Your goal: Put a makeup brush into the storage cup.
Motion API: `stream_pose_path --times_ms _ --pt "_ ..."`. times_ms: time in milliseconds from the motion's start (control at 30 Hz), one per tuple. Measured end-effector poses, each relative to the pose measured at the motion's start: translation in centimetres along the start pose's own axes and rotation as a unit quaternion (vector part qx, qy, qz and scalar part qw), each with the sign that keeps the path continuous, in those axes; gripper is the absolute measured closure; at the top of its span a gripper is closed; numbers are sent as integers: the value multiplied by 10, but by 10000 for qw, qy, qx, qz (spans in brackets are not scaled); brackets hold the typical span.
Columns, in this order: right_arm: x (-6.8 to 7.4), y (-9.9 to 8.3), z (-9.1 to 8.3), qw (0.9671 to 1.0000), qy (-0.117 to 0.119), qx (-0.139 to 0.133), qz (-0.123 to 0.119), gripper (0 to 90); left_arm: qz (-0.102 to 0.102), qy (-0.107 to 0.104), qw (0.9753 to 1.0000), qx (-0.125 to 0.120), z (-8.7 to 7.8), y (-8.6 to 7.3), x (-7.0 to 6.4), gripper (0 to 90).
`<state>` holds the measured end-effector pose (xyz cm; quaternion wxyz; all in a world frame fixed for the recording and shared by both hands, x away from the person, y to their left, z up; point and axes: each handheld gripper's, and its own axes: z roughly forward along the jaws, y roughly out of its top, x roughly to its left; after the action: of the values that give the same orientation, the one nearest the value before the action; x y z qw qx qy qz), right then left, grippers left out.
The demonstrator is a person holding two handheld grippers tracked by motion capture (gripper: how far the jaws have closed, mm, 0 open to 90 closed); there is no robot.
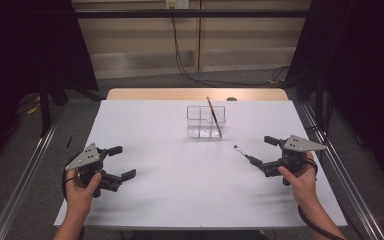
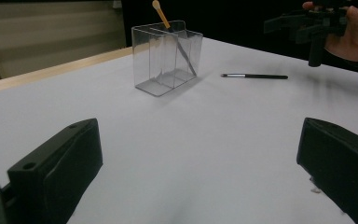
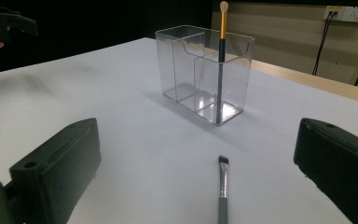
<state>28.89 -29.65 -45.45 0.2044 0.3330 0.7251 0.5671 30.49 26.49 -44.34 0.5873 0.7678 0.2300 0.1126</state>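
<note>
A clear plastic organizer [image 1: 200, 121] [image 2: 161, 63] [image 3: 182, 70] with compartments stands at the table's far middle. A long brush [image 1: 212, 115] [image 2: 168, 23] [image 3: 223, 32] with a gold ferrule leans inside it, tip up. A small black brush [image 1: 242, 153] [image 2: 255, 76] [image 3: 223, 189] lies flat on the white table. My right gripper [image 1: 266, 154] [image 3: 198, 163] is open just behind it, the handle end running in between the jaws. My left gripper [image 1: 123, 161] [image 2: 198, 163] is open over bare table at the near left, holding nothing.
The white table [image 1: 180, 190] has a wooden strip [image 1: 155, 94] along its far edge. Metal rails run down both sides, with dark curtains beyond. Cables hang down the back wall. A person's hands hold both grippers near the front corners.
</note>
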Motion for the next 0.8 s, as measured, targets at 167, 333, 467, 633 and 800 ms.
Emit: stream_pose_path --times_ms 167,333,467,633,800 --pt "1 -2 -6 10000 -43 20 -15 0 41 21 10000 -14 -1 0 0 0" --pt "1 -6 -13 9999 -79 59 -52 0 50 25 10000 -15 -1 0 0 0" --pt "1 -8 -20 9999 -120 57 -55 0 25 11 10000 -21 0 0 0 0" --pt "2 -11 -30 9998 -181 68 -52 0 41 9 10000 -8 0 -1 1 0" --pt "3 -15 -38 9997 -216 93 -48 0 40 -8 10000 -3 2 0 0 0"
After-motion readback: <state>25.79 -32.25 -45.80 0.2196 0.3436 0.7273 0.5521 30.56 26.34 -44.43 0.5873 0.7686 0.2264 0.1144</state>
